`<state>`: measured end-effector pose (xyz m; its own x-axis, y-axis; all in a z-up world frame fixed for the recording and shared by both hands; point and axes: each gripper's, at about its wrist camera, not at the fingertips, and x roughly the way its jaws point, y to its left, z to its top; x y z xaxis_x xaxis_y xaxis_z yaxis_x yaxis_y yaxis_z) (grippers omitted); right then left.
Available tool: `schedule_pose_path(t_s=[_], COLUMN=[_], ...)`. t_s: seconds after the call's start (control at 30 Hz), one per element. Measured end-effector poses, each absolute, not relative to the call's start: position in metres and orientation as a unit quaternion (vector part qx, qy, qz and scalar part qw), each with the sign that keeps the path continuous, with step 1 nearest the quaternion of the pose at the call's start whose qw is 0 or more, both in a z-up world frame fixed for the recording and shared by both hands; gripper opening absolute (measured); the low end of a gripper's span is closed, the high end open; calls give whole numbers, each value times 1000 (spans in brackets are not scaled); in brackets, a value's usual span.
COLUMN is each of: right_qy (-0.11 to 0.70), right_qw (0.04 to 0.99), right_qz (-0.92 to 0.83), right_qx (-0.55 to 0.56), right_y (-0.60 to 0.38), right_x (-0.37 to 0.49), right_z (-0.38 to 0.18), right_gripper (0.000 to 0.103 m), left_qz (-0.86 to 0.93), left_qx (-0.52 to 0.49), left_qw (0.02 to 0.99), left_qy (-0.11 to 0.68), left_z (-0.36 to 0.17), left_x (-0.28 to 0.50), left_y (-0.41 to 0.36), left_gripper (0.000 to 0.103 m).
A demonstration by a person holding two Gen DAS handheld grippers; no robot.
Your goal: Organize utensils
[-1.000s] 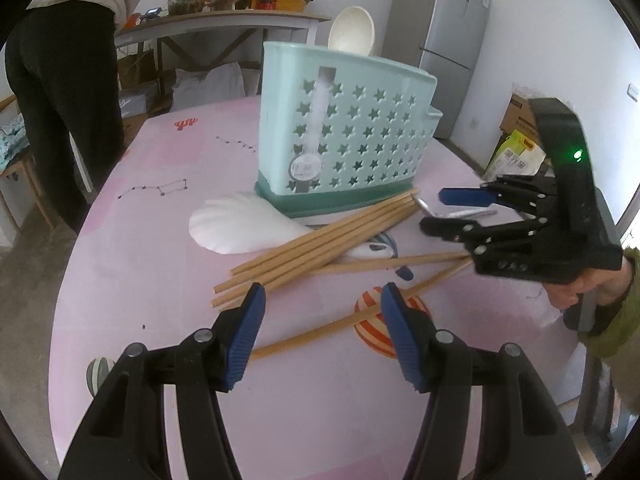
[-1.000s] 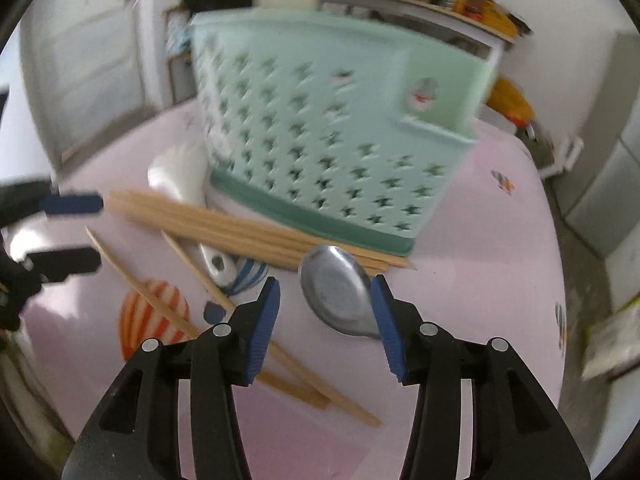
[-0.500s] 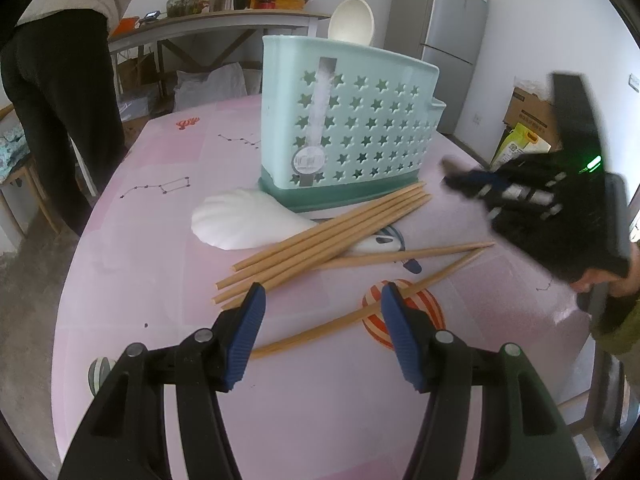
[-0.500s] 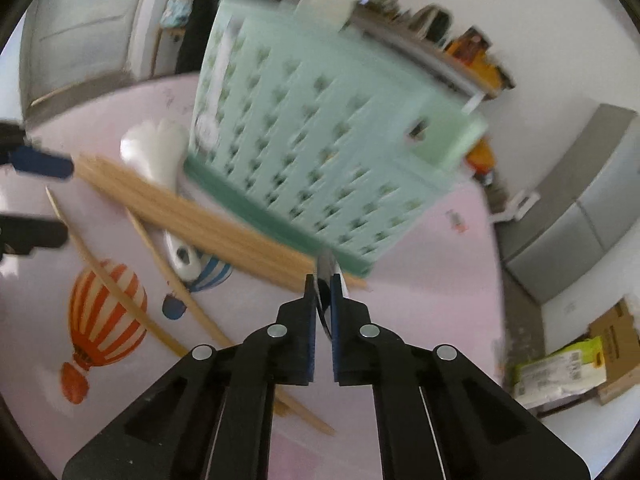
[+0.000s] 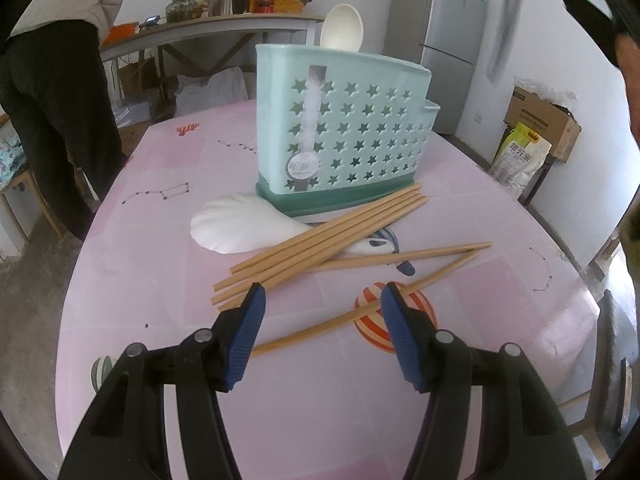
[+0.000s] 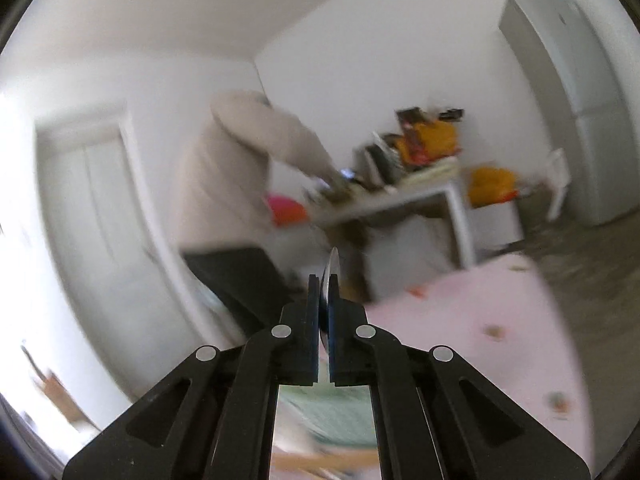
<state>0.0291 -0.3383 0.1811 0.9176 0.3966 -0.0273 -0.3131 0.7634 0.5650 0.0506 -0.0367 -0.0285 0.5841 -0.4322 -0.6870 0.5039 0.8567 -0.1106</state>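
A mint-green utensil holder (image 5: 344, 128) with star holes stands on the pink table (image 5: 168, 184), a white spoon (image 5: 342, 26) sticking out of its top. Several wooden chopsticks (image 5: 320, 240) and a white rice paddle (image 5: 240, 228) lie in front of it. My left gripper (image 5: 322, 332) hovers open above one chopstick (image 5: 372, 308), holding nothing. My right gripper (image 6: 324, 280) is shut on a metal spoon (image 6: 332, 268), lifted high and pointing level across the room. In the left wrist view the spoon's blurred handle (image 5: 506, 20) hangs at the top right. The holder (image 6: 332, 416) shows blurred below the right gripper.
A person (image 5: 52, 92) in a pale top and dark trousers stands at the table's far left, bent over a cluttered side table (image 5: 224, 24). A grey fridge (image 5: 440, 40) stands behind the holder. Cardboard boxes (image 5: 540, 120) and a bag sit at the right.
My right gripper closed on the metal spoon that lay by the holder and lifted it well above the table, swinging to point level. The left gripper stayed still and open.
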Motion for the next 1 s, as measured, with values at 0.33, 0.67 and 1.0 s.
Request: schedule_pose_path(t_s=[0.33,0.67,1.0], right_qy=[106,213,224], right_qw=[912,862,898], right_qz=[200,167,89], right_qx=[341,429,369], right_y=[-330,-344,-343], right_x=[84,98,75], right_z=[142,58,70], right_gripper=[2,2,42], left_qz=[-261,-261,-261], left_qx=[45,44,48], left_qw=[890,890,890], left_qy=[371,372,372], left_z=[-28,-29,-29], left_x=[52,54,53], left_y=[-34,-32,-33], left_gripper=[58,58,58])
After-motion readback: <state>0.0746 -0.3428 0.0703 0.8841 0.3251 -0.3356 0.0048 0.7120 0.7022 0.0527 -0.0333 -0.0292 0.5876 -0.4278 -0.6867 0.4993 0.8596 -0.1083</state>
